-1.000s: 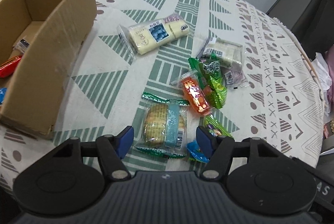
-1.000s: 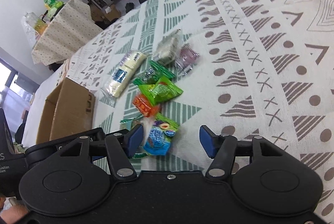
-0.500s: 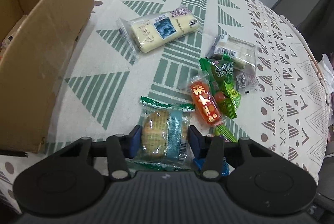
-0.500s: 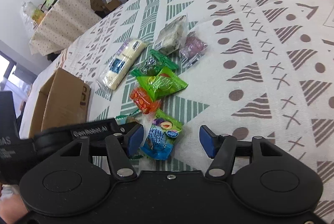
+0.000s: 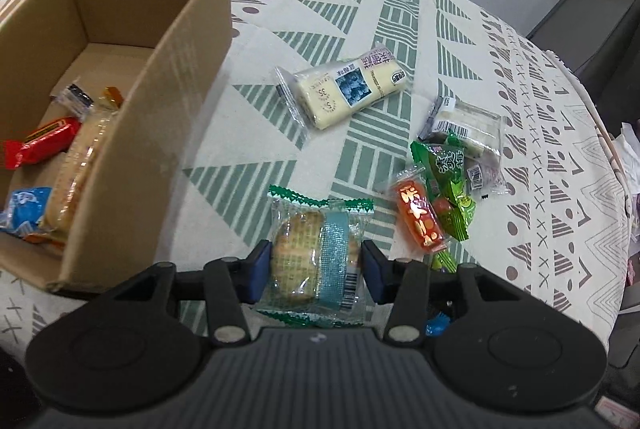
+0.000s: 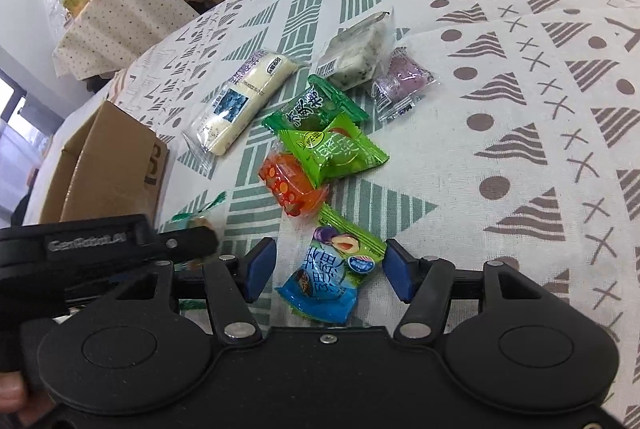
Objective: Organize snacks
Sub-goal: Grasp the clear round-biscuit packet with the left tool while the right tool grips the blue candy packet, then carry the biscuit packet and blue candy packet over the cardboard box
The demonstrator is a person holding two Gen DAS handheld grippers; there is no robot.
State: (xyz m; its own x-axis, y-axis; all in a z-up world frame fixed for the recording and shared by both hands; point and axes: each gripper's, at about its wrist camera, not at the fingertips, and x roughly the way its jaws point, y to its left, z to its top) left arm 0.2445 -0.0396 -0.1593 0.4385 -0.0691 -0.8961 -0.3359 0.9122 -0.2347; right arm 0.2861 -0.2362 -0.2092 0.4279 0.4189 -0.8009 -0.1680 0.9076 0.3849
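Observation:
My left gripper (image 5: pixel 318 271) is shut on a clear-wrapped cracker pack (image 5: pixel 316 249) with green edges and holds it just above the cloth, right of the open cardboard box (image 5: pixel 168 117). The box holds several snacks, among them a red bar (image 5: pixel 44 145). My right gripper (image 6: pixel 328 271) is open, its fingers on either side of a blue plum-candy packet (image 6: pixel 328 281) that lies on the cloth. Beyond it lie an orange packet (image 6: pixel 290 185), two green packets (image 6: pixel 332 149), a long white cake bar (image 6: pixel 244 101), a white bar (image 6: pixel 356 57) and a purple packet (image 6: pixel 400 83).
The round table wears a white cloth (image 5: pixel 540 149) with green and brown patterns. The left gripper's body (image 6: pixel 100 245) sits close on the left in the right wrist view. The table edge (image 5: pixel 616 165) curves at the right. A second covered table (image 6: pixel 120 9) stands behind.
My left gripper closed on the cracker pack, lifted it and drew nearer the box. My right gripper moved forward so the blue packet sits between its open fingers.

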